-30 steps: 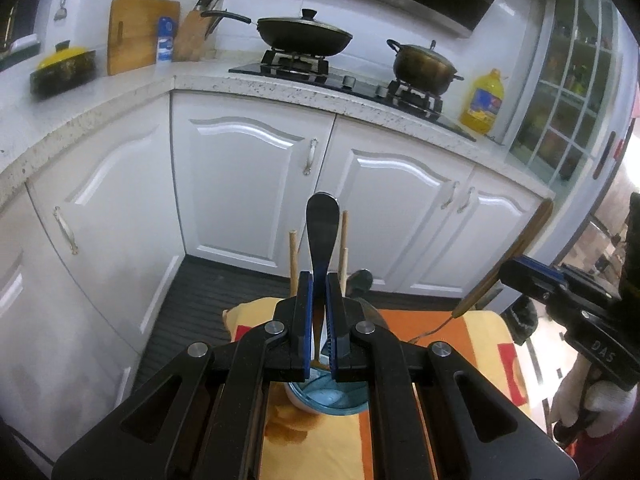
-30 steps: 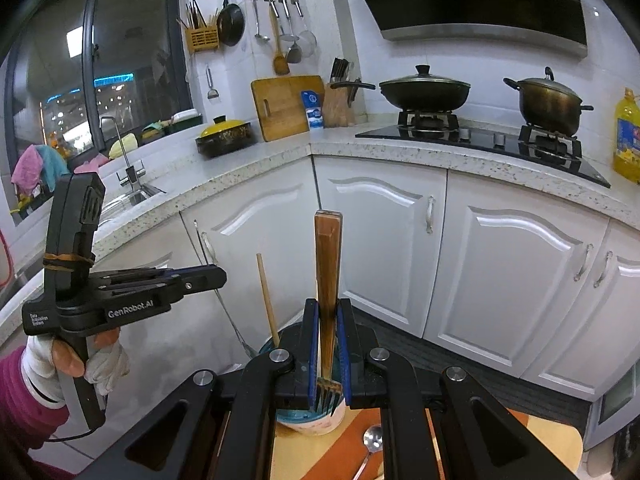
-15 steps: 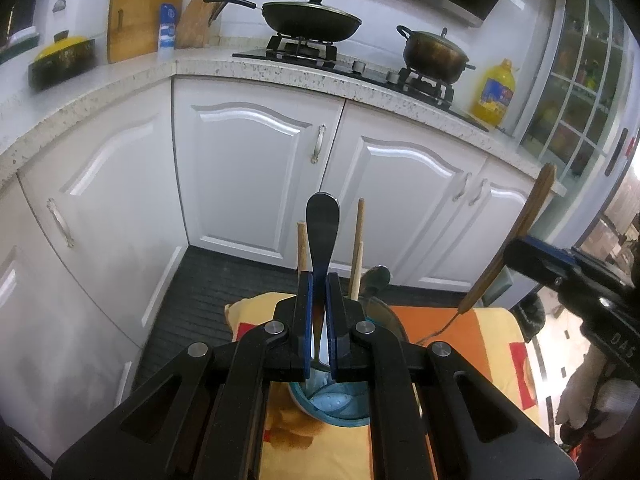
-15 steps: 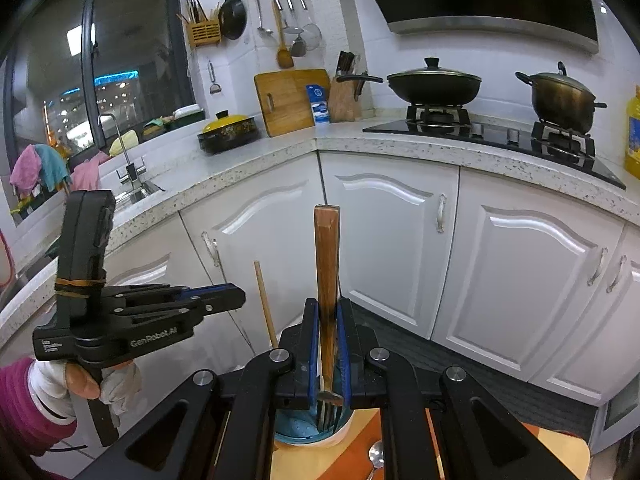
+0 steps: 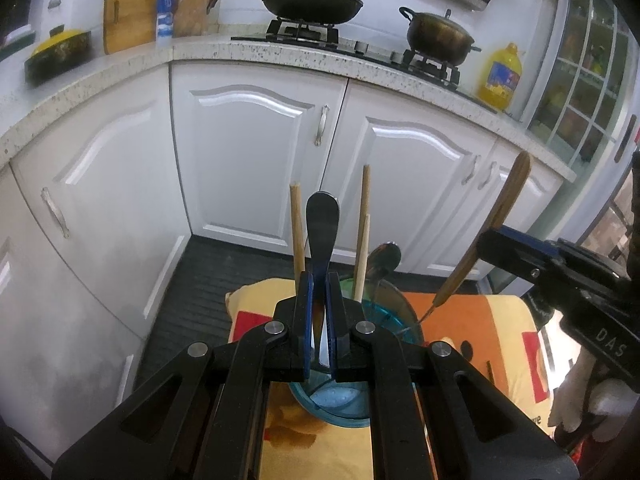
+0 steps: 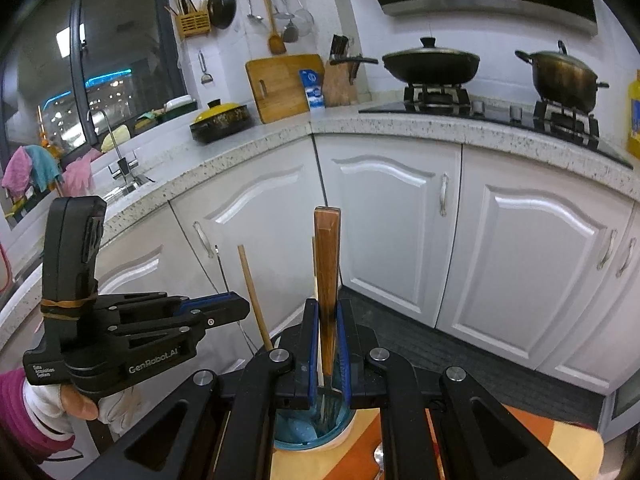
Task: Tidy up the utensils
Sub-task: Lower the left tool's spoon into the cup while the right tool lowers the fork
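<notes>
Both tongs are clenched, left tongs (image 5: 319, 320) on a dark-handled utensil (image 5: 322, 224), right tongs (image 6: 329, 354) on a wooden-handled fork (image 6: 327, 280), business-ends down for dropping into the blue cup (image 5: 340, 400).

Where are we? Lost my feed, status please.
Left gripper shut on dark-handled utensil. Right gripper shut on wooden-handled fork. Both over blue cup; chopsticks crowd it.
</notes>
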Motion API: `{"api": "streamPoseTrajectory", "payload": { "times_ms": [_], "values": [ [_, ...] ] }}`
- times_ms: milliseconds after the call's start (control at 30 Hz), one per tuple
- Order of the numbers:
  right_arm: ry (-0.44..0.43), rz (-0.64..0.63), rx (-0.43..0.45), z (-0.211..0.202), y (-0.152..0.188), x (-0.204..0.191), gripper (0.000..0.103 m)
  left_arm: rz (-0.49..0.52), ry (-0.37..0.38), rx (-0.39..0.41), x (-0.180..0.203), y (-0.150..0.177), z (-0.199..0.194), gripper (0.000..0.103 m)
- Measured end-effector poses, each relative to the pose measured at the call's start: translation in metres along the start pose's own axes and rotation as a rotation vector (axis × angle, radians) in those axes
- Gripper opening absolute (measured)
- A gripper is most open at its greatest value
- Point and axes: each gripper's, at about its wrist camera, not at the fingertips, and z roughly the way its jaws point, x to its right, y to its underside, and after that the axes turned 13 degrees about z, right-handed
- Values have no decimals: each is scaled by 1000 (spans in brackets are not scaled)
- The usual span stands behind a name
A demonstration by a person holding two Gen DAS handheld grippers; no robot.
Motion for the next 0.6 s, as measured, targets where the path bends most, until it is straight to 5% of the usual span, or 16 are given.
{"api": "streamPoseTrajectory", "payload": {
  "times_ms": [600],
  "values": [
    [-10, 35, -135, 50, 23, 17, 9, 10, -12, -39, 9, 12, 17, 5]
  ]
}}
